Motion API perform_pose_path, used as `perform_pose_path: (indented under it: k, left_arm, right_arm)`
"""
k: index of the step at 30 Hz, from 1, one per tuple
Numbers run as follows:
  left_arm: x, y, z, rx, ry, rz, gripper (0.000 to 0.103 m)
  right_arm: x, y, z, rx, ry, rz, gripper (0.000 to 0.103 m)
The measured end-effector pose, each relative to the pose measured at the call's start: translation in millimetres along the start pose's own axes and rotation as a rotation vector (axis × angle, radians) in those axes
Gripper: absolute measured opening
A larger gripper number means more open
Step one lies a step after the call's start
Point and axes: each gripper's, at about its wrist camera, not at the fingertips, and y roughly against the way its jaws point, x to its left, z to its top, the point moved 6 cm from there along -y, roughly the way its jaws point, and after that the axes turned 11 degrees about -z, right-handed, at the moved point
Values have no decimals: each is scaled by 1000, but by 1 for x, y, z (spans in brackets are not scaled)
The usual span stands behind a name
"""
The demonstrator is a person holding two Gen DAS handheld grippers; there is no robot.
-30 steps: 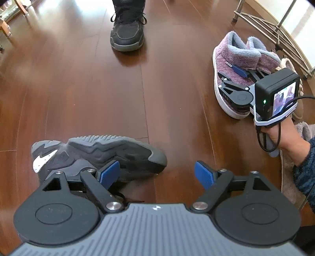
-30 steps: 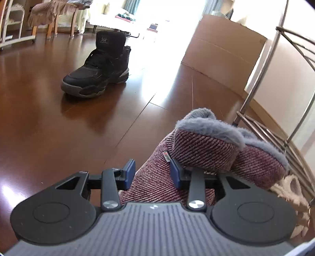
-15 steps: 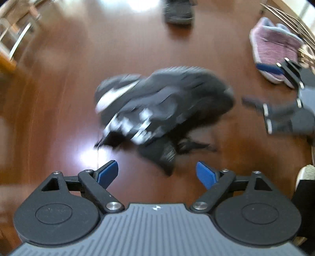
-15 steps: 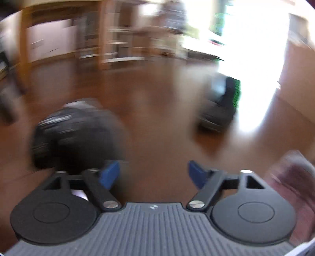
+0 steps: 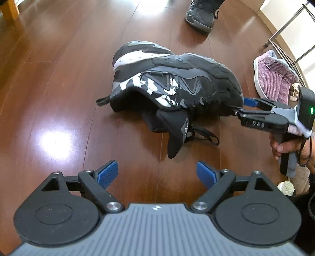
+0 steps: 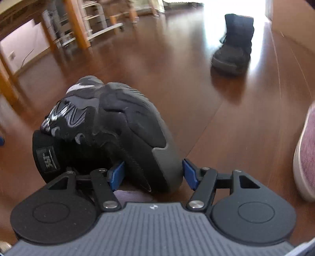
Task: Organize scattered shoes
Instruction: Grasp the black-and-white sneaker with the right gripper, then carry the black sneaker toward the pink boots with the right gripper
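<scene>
A black and grey sneaker (image 5: 177, 84) lies on its side on the wooden floor, its tongue and laces spilled toward me. My left gripper (image 5: 157, 173) hovers short of it, open, with only bare floor between its blue pads. My right gripper (image 5: 243, 108) comes in from the right at the sneaker's toe. In the right wrist view the sneaker's toe (image 6: 153, 137) sits between the right gripper's (image 6: 153, 175) blue pads. Those jaws are closing, and the right pad stands just off the grey toe cap. A pair of pink slippers (image 5: 275, 80) stands at the right.
A black high-top shoe (image 5: 200, 13) stands farther out on the floor and shows in the right wrist view (image 6: 234, 49) too. A metal shoe rack (image 5: 285, 29) rises behind the slippers. Wooden furniture legs (image 6: 76, 25) stand at the far left. A hand (image 5: 285, 145) holds the right gripper.
The right gripper let go of the pink slipper, swung left and now has the sneaker's toe between its jaws. The left gripper drew away, so the sneaker lies farther ahead of it.
</scene>
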Motion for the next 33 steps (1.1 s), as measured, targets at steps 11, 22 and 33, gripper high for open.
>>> perform_pose_path:
  k: [11,22,33]
  left_arm:
    - [-9,8,14,-95,-16,24,89]
    - [-30,3,46,-103,17,55,89]
    - [-27,1,63,-127,34,66,89]
  right_arm:
    - [-77,-25,30,133,-548,32,56]
    - [40,26,73,-209,562,-155,86]
    - [100,-38,203,65,689,-18,76]
